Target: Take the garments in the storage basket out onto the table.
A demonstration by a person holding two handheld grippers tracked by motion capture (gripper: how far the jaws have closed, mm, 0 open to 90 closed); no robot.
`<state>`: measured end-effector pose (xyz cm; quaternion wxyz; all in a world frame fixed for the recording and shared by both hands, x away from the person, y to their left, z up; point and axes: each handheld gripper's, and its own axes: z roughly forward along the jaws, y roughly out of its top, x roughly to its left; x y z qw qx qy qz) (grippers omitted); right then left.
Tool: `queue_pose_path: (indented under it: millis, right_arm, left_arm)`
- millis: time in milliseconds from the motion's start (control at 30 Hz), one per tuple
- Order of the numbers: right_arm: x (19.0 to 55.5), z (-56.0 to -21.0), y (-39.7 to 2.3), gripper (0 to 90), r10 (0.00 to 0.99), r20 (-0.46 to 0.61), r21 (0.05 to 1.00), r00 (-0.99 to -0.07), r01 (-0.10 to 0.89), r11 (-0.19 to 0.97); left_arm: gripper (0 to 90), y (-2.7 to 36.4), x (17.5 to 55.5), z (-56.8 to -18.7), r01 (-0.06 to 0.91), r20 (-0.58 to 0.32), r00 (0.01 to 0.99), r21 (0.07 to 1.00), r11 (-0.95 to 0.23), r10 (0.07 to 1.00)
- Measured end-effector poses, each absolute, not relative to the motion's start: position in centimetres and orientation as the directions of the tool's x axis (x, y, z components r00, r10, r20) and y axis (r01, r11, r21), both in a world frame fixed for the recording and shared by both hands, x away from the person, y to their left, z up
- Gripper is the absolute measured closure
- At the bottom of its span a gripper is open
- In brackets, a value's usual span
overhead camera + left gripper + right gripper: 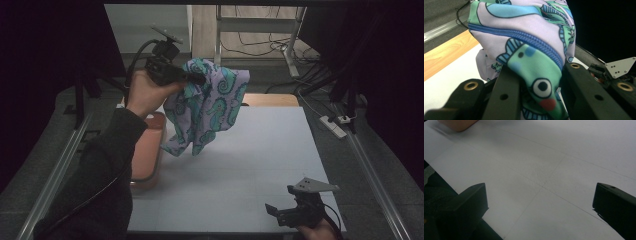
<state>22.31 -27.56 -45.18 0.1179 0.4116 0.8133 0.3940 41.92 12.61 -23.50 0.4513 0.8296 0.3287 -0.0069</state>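
A lilac garment (207,107) printed with teal seahorses hangs in the air above the left back part of the white table (260,160). My left gripper (192,79) is shut on a bunched fold near its top, held up by a hand in a dark sleeve. In the left gripper view the cloth (534,60), with a blue zip line across it, is pinched between the two black jaws. My right gripper (274,212) rests low at the table's front right, open. In the right gripper view its jaws stand wide apart over bare white tabletop (541,170).
An orange-pink tray (147,150) sits at the table's left edge, under the left forearm; its corner (457,124) shows top left in the right gripper view. A wooden board (270,99) lies behind the table. Metal rails run along both sides; cables and a power strip (334,126) lie on the floor.
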Motion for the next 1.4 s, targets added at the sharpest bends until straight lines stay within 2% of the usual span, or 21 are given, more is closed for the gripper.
queue_pose_path:
  millis: [600,967,1133,1400]
  right_arm:
    - [22.3,-45.2,-27.6,0.0,0.761,0.13,0.738,-0.636,0.574,0.354]
    - [22.3,-45.2,-27.6,0.0,0.761,0.126,0.739,-0.637,0.572,0.356]
    - [22.3,-45.2,-27.6,0.0,0.76,0.125,0.739,-0.638,0.57,0.357]
    - [22.3,-45.2,-27.5,0.0,0.759,0.125,0.736,-0.639,0.573,0.361]
  left_arm:
    - [74.5,9.2,42.1,-28.7,0.518,-0.193,0.797,0.705,-0.484,0.573]
    - [73.3,8.6,42.5,-32.9,0.537,-0.212,0.787,0.698,-0.474,0.579]
    - [71.0,8.3,42.4,-34.8,0.521,-0.186,0.794,0.7,-0.488,0.579]
    - [69.6,8.1,42.7,-38.4,0.554,-0.203,0.777,0.67,-0.494,0.596]
